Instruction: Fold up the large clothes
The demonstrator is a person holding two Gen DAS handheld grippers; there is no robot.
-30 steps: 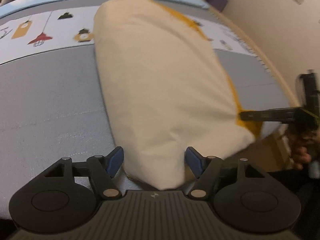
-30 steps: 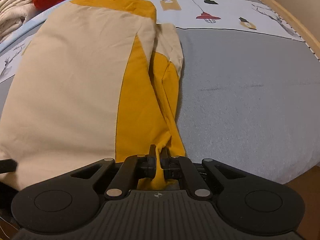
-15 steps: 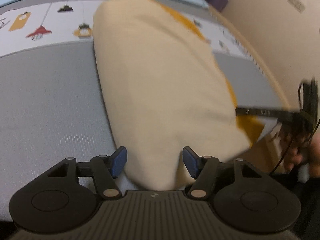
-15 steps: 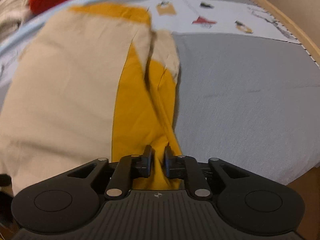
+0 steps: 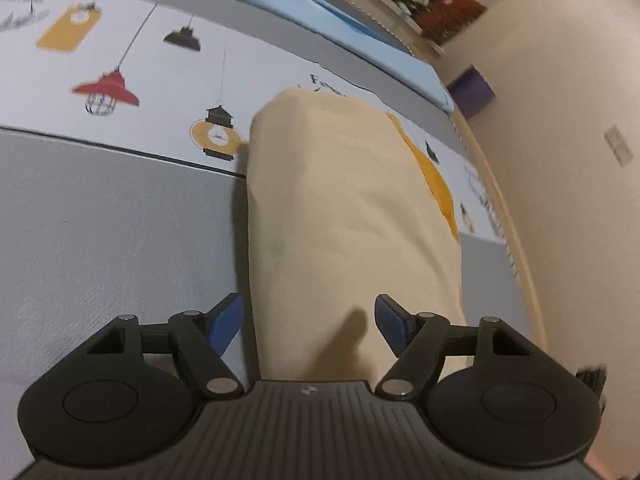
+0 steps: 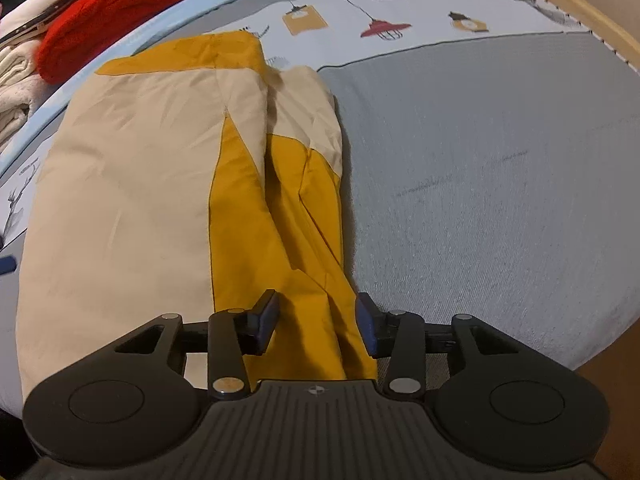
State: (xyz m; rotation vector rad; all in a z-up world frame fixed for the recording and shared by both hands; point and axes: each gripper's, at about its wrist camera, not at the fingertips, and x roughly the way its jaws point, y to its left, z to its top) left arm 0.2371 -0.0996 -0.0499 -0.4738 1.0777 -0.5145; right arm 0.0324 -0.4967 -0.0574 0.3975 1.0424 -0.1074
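Note:
A cream and mustard-yellow garment (image 6: 132, 184) lies folded lengthwise on the bed. In the left wrist view the garment (image 5: 344, 216) shows mostly cream, with a yellow strip along its right side. My left gripper (image 5: 308, 324) is open, with the near end of the cream cloth between its blue pads (image 5: 224, 322). My right gripper (image 6: 316, 322) is open, with the yellow end of the garment lying between its fingers (image 6: 264, 320).
The bed has a grey cover (image 6: 500, 184) with a white band printed with lamps (image 5: 108, 92). Red (image 6: 108, 12) and cream folded clothes (image 6: 16, 76) are stacked at the far left. A wooden bed edge (image 5: 516, 248) and a beige wall (image 5: 568, 92) lie to the right.
My right gripper was shut on the yellow end and has opened, letting it go. My left gripper stayed open and its view has shifted along the garment.

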